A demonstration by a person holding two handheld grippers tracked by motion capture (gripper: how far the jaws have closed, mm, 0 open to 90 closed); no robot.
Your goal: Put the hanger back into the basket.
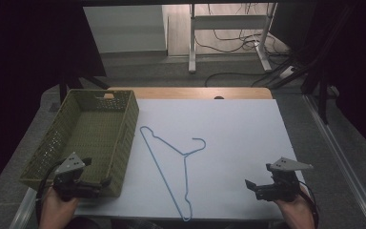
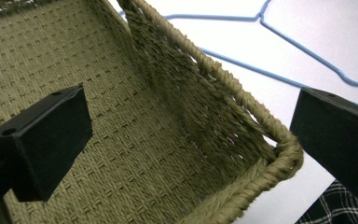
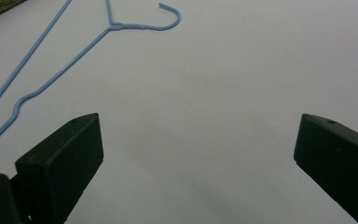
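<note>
Both my grippers, left [image 1: 106,182] and right [image 1: 249,184], are wide open and hold nothing. I think I'm just starting. Next I must reach the blue hanger [image 1: 164,162] by the basket [image 1: 129,125].

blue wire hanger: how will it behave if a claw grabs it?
The blue wire hanger is thin wire, so probably light and springy. Lying flat on the smooth white sheet, it may slide and be hard to get under.
</note>
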